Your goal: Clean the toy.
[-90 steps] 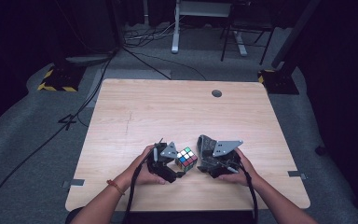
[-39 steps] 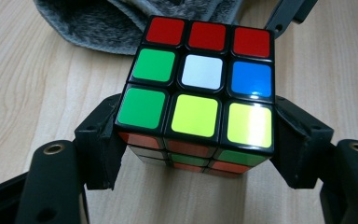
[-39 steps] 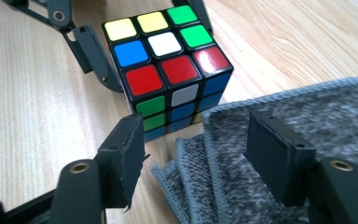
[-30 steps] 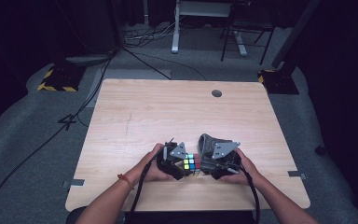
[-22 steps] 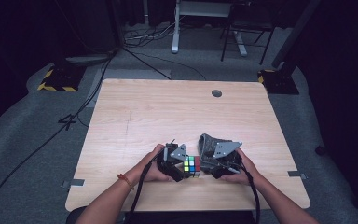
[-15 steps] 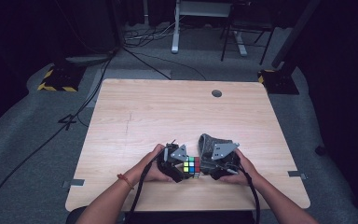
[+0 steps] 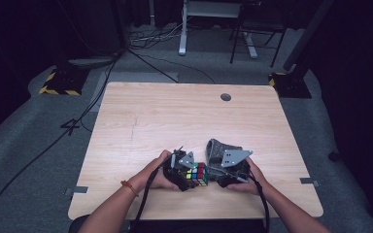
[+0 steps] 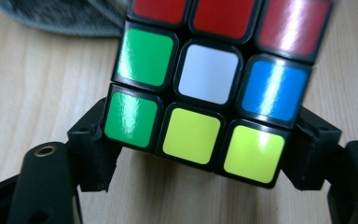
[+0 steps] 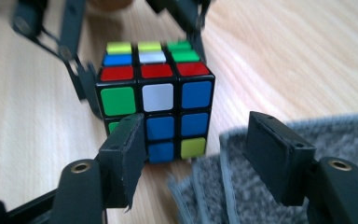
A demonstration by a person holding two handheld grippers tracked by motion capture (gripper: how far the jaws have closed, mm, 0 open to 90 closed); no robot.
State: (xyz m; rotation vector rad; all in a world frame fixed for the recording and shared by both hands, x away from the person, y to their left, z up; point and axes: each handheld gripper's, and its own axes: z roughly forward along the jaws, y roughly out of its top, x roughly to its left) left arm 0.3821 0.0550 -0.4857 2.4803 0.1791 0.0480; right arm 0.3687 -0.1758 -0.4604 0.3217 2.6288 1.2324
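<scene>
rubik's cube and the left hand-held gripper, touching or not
Touching. The left gripper view shows the left hand-held gripper with both jaws pressed against the sides of the rubik's cube, at its bottom row.

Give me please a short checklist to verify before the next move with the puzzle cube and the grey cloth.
1. Left hand-held gripper clamps the cube on both sides: ok.
2. Cube rests on the table: cannot tell.
3. Right hand-held gripper is open: ok.
4. Right hand-held gripper is free of the cube: cannot tell; one jaw overlaps the cube's near face.
5. Grey cloth lies apart from the cube: not ok; its edge reaches the cube's base.
</scene>
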